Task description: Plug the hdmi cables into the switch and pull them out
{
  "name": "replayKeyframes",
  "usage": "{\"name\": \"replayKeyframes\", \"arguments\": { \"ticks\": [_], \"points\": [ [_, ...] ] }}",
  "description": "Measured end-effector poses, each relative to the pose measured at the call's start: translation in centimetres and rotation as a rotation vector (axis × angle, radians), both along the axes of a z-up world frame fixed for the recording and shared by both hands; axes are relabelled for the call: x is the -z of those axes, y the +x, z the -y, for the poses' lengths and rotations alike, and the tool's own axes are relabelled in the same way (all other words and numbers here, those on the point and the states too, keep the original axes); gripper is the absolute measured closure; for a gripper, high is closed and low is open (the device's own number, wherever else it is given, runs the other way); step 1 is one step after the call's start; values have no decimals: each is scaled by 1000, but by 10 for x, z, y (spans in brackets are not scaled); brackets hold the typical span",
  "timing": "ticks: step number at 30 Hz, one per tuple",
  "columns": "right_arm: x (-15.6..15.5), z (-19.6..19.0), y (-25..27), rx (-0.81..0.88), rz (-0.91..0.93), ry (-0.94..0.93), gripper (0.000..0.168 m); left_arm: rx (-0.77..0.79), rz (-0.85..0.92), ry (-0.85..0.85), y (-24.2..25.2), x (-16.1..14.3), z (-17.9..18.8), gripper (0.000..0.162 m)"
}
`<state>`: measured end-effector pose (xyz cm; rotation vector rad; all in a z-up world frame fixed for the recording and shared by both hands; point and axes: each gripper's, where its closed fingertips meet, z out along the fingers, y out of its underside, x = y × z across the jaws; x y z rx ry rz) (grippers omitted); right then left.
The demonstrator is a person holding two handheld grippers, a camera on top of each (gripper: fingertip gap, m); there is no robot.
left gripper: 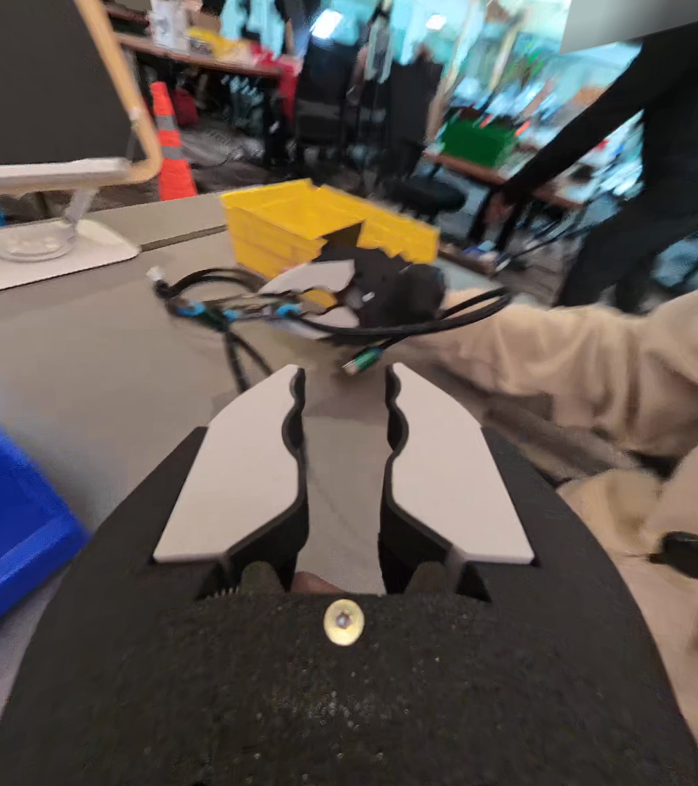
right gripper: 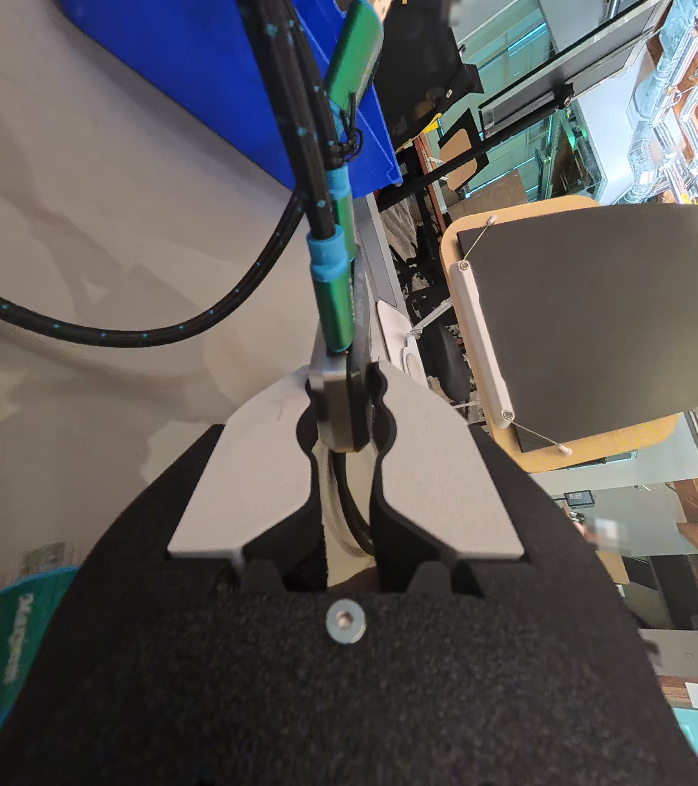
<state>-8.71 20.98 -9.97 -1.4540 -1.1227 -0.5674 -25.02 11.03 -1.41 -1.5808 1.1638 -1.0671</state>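
Observation:
In the right wrist view my right gripper [right gripper: 341, 376] is shut on the thin silver and black switch [right gripper: 336, 408], held on edge above the grey table. A green HDMI plug with a blue collar [right gripper: 334, 306] sits in the switch, with a second one behind it. Another green plug [right gripper: 356, 55] hangs loose farther up. Black braided cables [right gripper: 126, 336] loop to the left. In the left wrist view my left gripper [left gripper: 345, 374] is open and empty above the table. A loose green plug [left gripper: 362, 360] lies just beyond its fingertips. The right gripper [left gripper: 330, 276] shows blurred behind, among the cables [left gripper: 228, 317].
A yellow bin [left gripper: 296, 221] stands on the table behind the cables. A blue bin [left gripper: 2, 519] is at my near left and also shows in the right wrist view [right gripper: 211, 64]. A white stand [left gripper: 41, 251] carries a black board [right gripper: 594, 323]. A person in black [left gripper: 658, 170] stands beyond the table. My right fingertips sit around 20 cm from my left ones.

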Motion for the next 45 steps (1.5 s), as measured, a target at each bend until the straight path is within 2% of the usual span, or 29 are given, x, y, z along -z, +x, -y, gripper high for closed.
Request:
{"name": "replayKeyframes", "arguments": {
  "ticks": [2, 4, 10, 14, 19, 28, 35, 45],
  "points": [
    [-2, 0, -1, 5, 9, 5, 147, -58, -157, 120, 6, 24, -10, 125],
    [-3, -1, -3, 15, 4, 10, 147, -92, -220, 185, 21, 37, -9, 117],
    [-5, -1, -5, 44, -32, 35, 147, -202, -127, 220, 70, 54, -26, 119],
    [-2, 0, -9, 43, -1, 39, 147, -245, -144, 193, 95, 66, -44, 114],
    [0, 4, -12, 31, 15, 46, 147, -272, -136, 203, 115, 61, -55, 114],
    [-9, 11, -17, -11, 35, 93, 148, -298, -135, 180, 131, 64, -61, 138],
    [-1, 6, -17, 40, 69, 51, 147, -277, -147, 80, 128, 73, -67, 140],
    [3, 1, -30, 66, 87, 12, 147, -289, -179, 118, 114, 76, -71, 140]
  ]
}}
